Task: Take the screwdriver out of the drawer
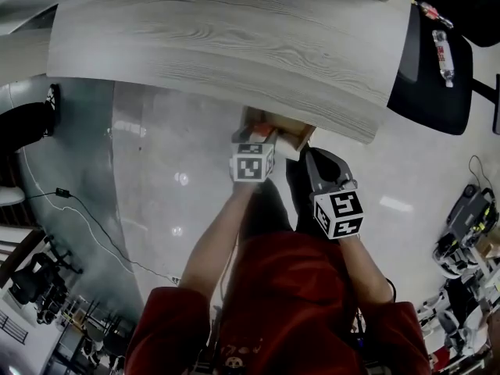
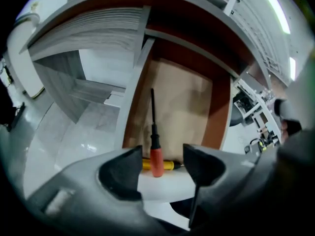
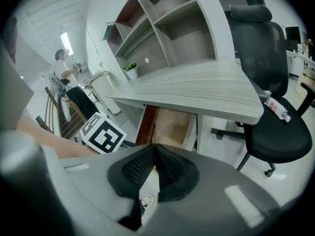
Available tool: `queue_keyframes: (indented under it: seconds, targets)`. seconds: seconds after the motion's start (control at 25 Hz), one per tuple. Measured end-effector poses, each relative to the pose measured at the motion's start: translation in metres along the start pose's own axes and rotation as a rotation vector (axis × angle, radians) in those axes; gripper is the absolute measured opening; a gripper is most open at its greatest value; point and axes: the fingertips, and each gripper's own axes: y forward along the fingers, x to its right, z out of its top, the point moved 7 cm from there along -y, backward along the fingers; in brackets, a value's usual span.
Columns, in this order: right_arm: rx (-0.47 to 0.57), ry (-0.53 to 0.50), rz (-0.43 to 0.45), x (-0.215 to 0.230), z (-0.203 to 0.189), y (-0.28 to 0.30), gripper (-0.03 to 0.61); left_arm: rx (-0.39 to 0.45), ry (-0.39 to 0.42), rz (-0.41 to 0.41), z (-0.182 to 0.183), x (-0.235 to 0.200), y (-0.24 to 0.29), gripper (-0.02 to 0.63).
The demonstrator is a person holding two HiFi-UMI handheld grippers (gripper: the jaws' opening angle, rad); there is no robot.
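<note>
Red-handled and black-shafted, the screwdriver (image 2: 155, 154) lies lengthwise in the open drawer (image 2: 222, 112), its handle crossed over a yellow handle (image 2: 170, 165) near the front edge. The left tool (image 2: 161, 155) is held spread before it, nothing pinched; the right tool (image 3: 154, 168) is pressed together, empty. The approach is judged under way: the handle must next be straddled and pinched. Lifting room is capped by the tabletop (image 1: 234, 37); outward is open.

Open drawer (image 2: 189, 100) under overhanging desk (image 1: 234, 45)
</note>
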Motion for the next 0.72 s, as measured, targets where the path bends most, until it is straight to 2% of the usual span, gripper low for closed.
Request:
queue_keyframes:
  seconds: [0.4,0.72]
  targets:
    - [-0.023,0.014,-0.005,0.013,-0.007,0.005,0.000,-0.040,-0.010,0.024,-0.008,-0.004,0.026,0.249]
    - [-0.019,0.034,-0.019,0.026,-0.005,0.006,0.000,-0.094,0.017,0.102,-0.007,-0.006,0.036,0.213]
